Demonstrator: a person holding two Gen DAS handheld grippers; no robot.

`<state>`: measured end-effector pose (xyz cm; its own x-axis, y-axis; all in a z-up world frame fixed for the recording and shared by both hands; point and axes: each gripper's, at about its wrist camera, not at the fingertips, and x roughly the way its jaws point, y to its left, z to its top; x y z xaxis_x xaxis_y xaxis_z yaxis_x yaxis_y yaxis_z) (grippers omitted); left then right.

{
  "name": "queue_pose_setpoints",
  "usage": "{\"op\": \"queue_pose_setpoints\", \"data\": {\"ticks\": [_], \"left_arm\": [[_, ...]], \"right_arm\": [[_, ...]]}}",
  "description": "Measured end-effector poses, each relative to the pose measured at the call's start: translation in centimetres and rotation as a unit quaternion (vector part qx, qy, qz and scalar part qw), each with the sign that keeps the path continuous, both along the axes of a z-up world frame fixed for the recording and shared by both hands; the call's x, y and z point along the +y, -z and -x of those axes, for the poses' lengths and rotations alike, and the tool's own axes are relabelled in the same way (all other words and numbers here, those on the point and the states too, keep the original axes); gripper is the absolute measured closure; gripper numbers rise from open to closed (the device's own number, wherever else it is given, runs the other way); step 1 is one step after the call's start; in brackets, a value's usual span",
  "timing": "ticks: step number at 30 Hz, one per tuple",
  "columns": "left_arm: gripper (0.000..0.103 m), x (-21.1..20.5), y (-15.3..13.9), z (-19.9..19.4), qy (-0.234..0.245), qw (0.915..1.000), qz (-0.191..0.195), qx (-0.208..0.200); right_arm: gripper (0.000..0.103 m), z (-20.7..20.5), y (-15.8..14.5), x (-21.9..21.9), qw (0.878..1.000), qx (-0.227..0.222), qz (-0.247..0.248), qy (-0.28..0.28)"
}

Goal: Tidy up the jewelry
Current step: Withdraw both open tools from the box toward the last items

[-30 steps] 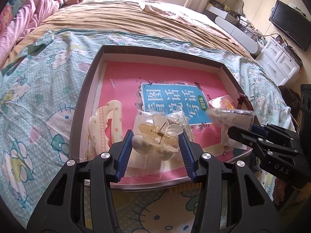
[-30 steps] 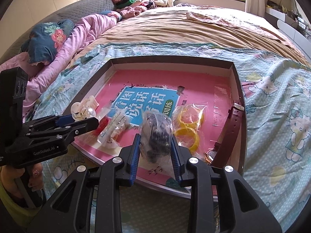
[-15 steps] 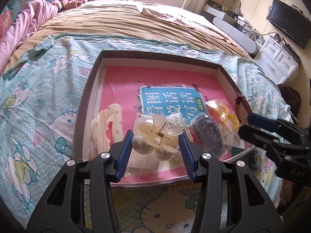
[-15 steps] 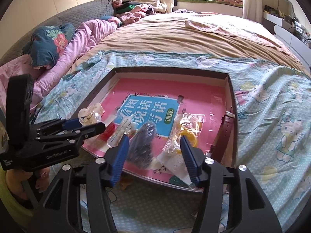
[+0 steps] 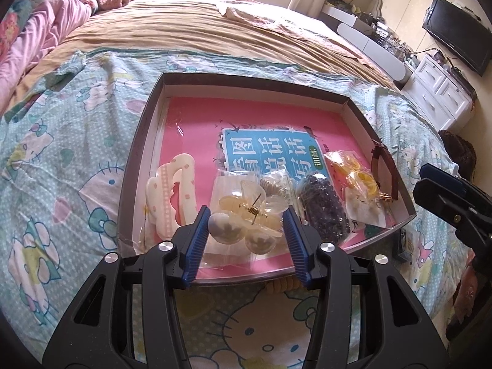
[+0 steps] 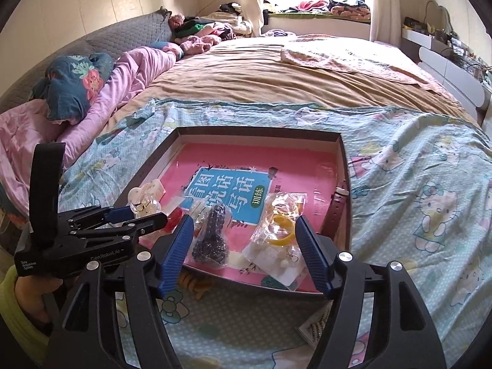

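A dark-rimmed tray point(image 5: 138, 169) point(image 6: 147, 172) lies on the bed with a pink book as its floor. My left gripper point(image 5: 246, 210) point(image 6: 135, 218) holds a bagged clear hair claw clip point(image 5: 243, 227) at the tray's near edge. Its jaws are opening, and the pads still touch the clip's sides. My right gripper point(image 6: 244, 224) point(image 5: 446, 193) hovers above the near rim with its jaws opening and nothing between the pads. Below it in the tray lie a bagged dark bead bracelet point(image 6: 212, 236) point(image 5: 326, 203) and a bag of yellow rings point(image 6: 283, 218) point(image 5: 356, 178).
A white-and-pink hair clip point(image 5: 172, 190) lies at the tray's left; a maroon-strapped watch point(image 6: 335, 212) point(image 5: 384, 169) leans on its right wall. An orange coil tie point(image 6: 193, 283) and a small box point(image 6: 316, 329) lie on the cartoon-print sheet. White drawers point(image 5: 442, 95) stand far right.
My right gripper opened wide and let go of the bead bracelet bag, which now lies in the tray. It then rose and drew back. The left gripper stayed put with the clip.
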<state>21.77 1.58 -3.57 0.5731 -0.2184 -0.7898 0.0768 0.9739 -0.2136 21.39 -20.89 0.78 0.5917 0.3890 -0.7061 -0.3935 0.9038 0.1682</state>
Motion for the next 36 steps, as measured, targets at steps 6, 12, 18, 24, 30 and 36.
{"op": "queue_pose_setpoints", "data": {"ticks": [6,12,18,24,30,36], "left_arm": [[0.046,0.1,-1.0,0.4,-0.003,0.9999,-0.002,-0.014],[0.035,0.4,-3.0,1.2,-0.008,0.9993,0.002,-0.037],[0.023,0.6,-5.2,2.5,-0.016,0.9979,0.01,-0.063],[0.011,0.9,-7.2,3.9,-0.023,0.9959,0.012,-0.087],[0.011,0.5,-8.6,5.6,-0.022,0.9942,0.011,-0.104],[0.01,0.2,-9.6,7.2,-0.024,0.9924,0.007,-0.12]], "right_arm": [[0.032,0.8,-1.0,-0.4,1.0,-0.012,-0.007,0.005],[0.028,1.7,-2.1,-0.9,1.0,-0.027,-0.014,0.006],[0.023,2.8,-3.1,-1.5,0.999,-0.042,-0.018,0.011],[0.023,4.1,-4.3,-1.9,0.998,-0.055,-0.025,0.01],[0.023,5.3,-5.5,-2.6,0.997,-0.073,-0.031,0.013],[0.022,6.7,-6.5,-3.4,0.995,-0.088,-0.034,0.013]]}}
